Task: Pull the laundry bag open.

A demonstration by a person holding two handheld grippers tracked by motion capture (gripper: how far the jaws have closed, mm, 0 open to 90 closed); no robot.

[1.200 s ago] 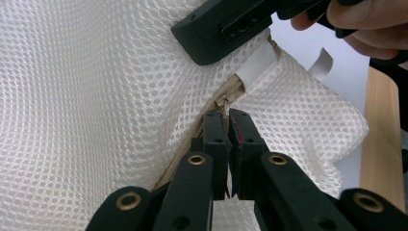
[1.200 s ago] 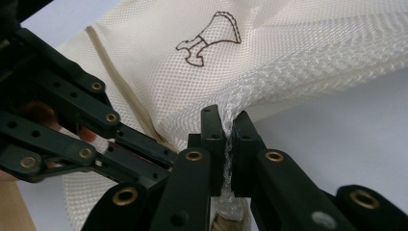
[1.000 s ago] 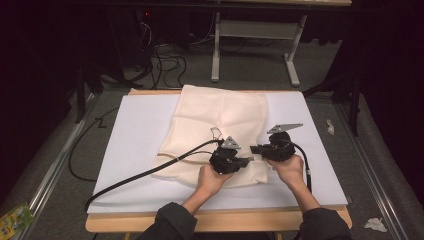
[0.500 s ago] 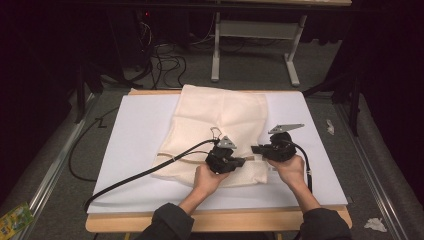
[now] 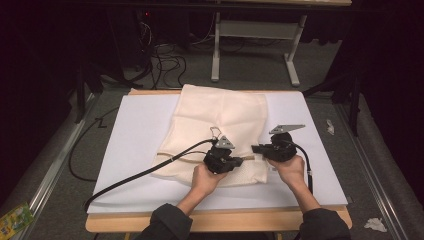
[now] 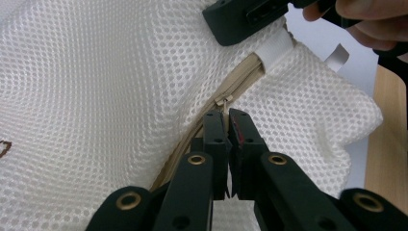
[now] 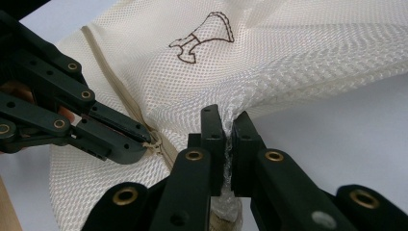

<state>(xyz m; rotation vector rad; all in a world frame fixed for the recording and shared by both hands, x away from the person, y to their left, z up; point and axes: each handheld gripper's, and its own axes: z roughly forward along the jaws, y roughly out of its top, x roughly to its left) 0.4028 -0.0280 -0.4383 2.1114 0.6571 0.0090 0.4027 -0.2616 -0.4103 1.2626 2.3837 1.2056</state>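
Observation:
A cream mesh bag (image 5: 220,117) lies flat on the white board (image 5: 135,135), with a beige zipper (image 6: 240,82) along its near end. My left gripper (image 5: 241,161) points right and is shut on the zipper pull (image 6: 223,102), which runs down between the jaws (image 6: 227,122). My right gripper (image 5: 255,149) faces it from the right, shut on a bunched bit of the mesh at the bag's edge (image 7: 227,126). In the right gripper view the left gripper (image 7: 144,139) sits close by on the zipper. A small brown print (image 7: 202,38) marks the bag.
The board rests on a wooden table (image 5: 215,221) whose front edge is near the person's sleeves. A black cable (image 5: 145,172) trails left from the left gripper across the board. Beyond the table are tangled cables (image 5: 162,57) and a white table frame (image 5: 255,30) on the floor.
The left gripper has shifted slightly to the left along the zipper line. The right gripper has stayed put, still pinching the mesh.

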